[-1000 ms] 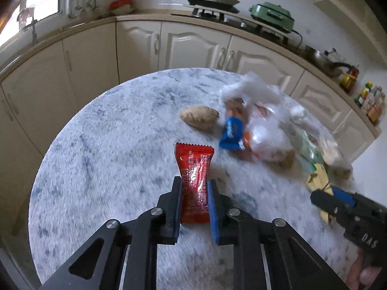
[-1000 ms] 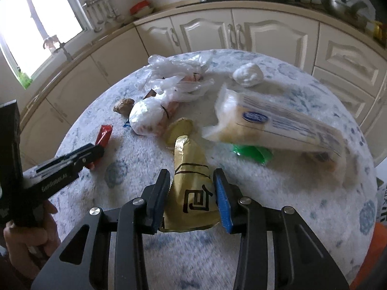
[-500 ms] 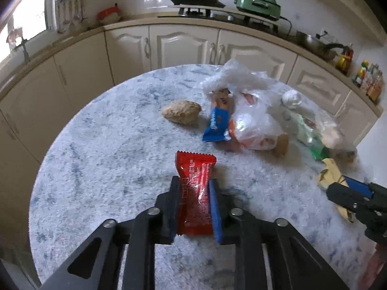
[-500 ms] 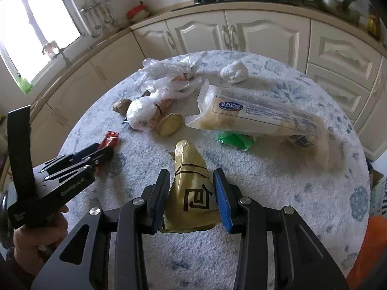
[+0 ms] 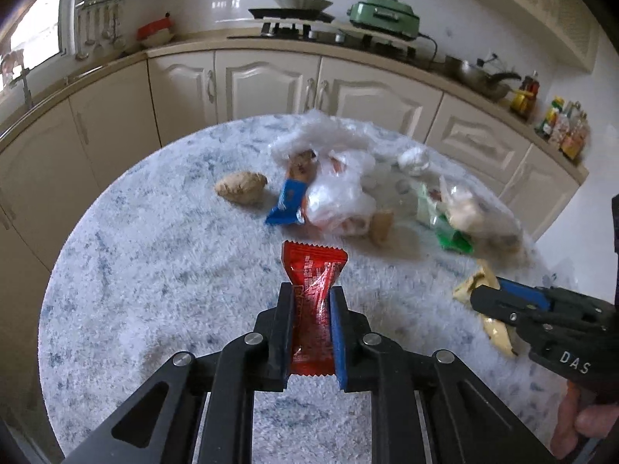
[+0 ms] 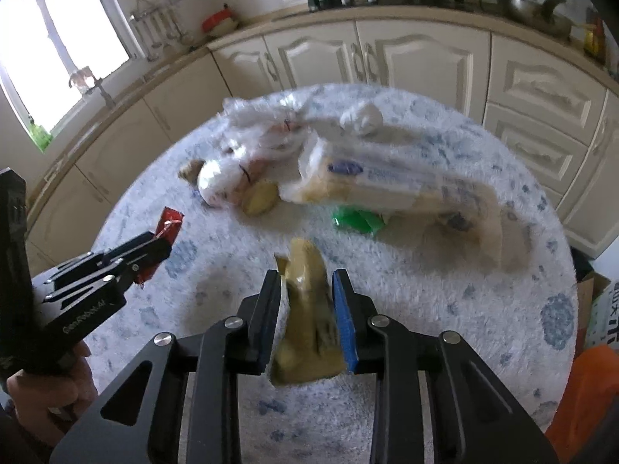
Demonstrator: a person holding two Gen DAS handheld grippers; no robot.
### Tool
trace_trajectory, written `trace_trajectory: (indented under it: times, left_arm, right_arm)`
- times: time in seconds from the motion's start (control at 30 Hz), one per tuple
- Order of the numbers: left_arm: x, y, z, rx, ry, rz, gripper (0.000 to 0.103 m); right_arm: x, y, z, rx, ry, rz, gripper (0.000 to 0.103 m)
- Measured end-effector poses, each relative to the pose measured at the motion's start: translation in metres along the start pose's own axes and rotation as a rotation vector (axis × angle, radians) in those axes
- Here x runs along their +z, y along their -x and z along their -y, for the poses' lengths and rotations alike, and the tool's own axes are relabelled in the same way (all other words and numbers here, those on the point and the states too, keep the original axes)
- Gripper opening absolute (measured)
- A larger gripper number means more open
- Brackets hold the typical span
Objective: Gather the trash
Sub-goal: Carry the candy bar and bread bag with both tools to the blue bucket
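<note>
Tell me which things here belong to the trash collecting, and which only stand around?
Job: red wrapper in left gripper; yellow wrapper in right gripper; blue wrapper; plastic bags; green wrapper.
Around: green appliance; pan; bottles.

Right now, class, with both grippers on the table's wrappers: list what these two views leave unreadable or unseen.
- Red wrapper, left wrist view: print too small; the fingers cover its sides.
- Yellow wrapper, right wrist view: motion blur smears its markings.
- Long clear package, right wrist view: label blurred.
- Clear bags, left wrist view: contents hidden by crumpled plastic.
- Trash container: not identifiable in either view.
</note>
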State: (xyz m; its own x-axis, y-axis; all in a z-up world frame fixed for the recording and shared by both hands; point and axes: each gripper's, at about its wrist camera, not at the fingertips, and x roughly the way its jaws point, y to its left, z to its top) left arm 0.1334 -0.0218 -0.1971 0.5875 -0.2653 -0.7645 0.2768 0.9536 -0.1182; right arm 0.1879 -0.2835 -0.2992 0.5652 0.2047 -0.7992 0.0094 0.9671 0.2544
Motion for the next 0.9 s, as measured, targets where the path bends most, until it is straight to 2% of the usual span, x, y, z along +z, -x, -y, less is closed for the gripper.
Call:
trace_trajectory:
  times: [0.13, 0.2, 0.3, 0.43, 0.9]
  left_arm:
    - [-0.007, -0.007, 0.008, 0.005, 0.003, -0.032, 0.013]
    - [-0.008, -0.007, 0.009, -0.001, 0.013, -0.039, 0.013]
    - [-0.008, -0.002, 0.012, -0.009, 0.021, -0.027, 0.013]
    - [-0.007, 0.008, 0.015, -0.017, 0.021, -0.002, 0.013]
    - [0.022, 0.068, 0.056, -0.084, -0.050, 0.136, 0.013]
  right_arm:
    - [-0.004, -0.011, -0.009, -0.025, 0.054, -0.033, 0.037]
    - [-0.006, -0.011, -0.015, -0.058, 0.097, -0.030, 0.035]
    - [-0.006, -0.007, -0.010, -0.021, 0.069, -0.028, 0.032]
    - [-0.008, 0.008, -0.003, 0.041, 0.022, 0.013, 0.032]
    - [0.006, 0.083, 0.029, 0.024, -0.058, 0.177, 0.032]
